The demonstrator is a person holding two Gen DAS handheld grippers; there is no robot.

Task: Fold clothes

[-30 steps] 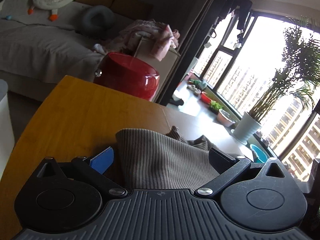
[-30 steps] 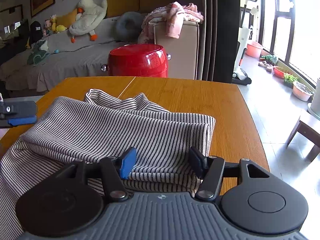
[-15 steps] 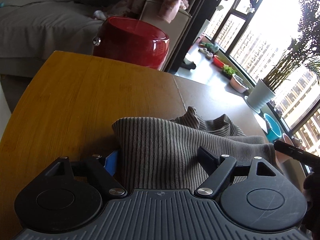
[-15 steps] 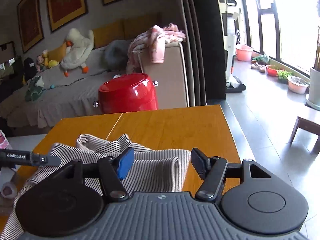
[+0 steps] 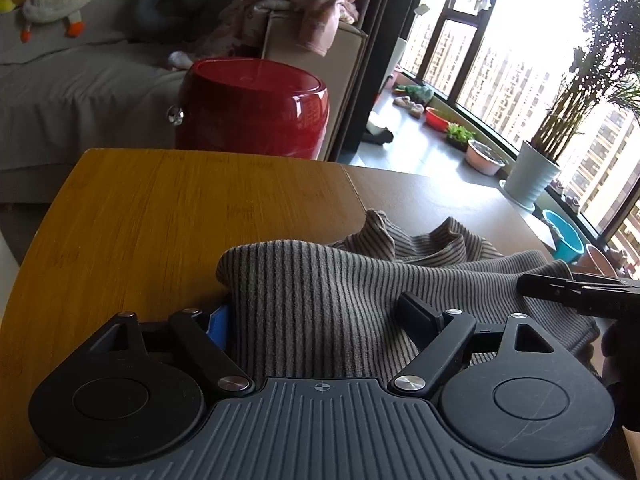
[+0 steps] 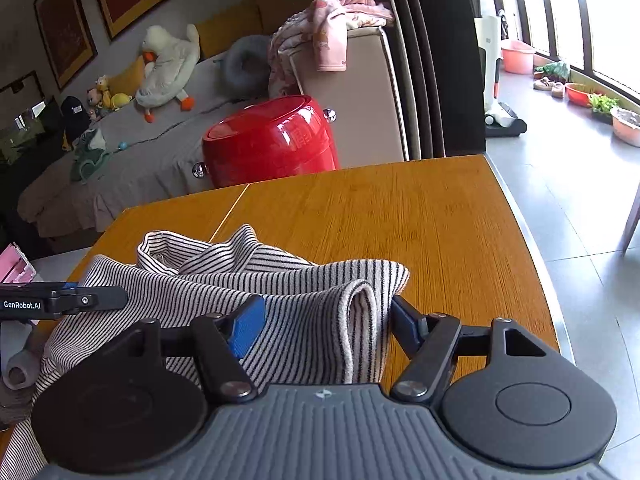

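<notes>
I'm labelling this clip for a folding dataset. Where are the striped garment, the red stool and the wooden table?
striped garment (image 6: 304,280): right wrist view, folded top layer.
red stool (image 6: 276,140): right wrist view, glossy side.
wooden table (image 6: 400,216): right wrist view, bare top.

We see daylight entering through the windows (image 5: 520,60) at two o'clock, overexposed to white; the sofa (image 5: 60,80) at ten o'clock stays dim. Fisheye curvature bends the table (image 6: 400,220) edges; focus remains sharp.
</notes>
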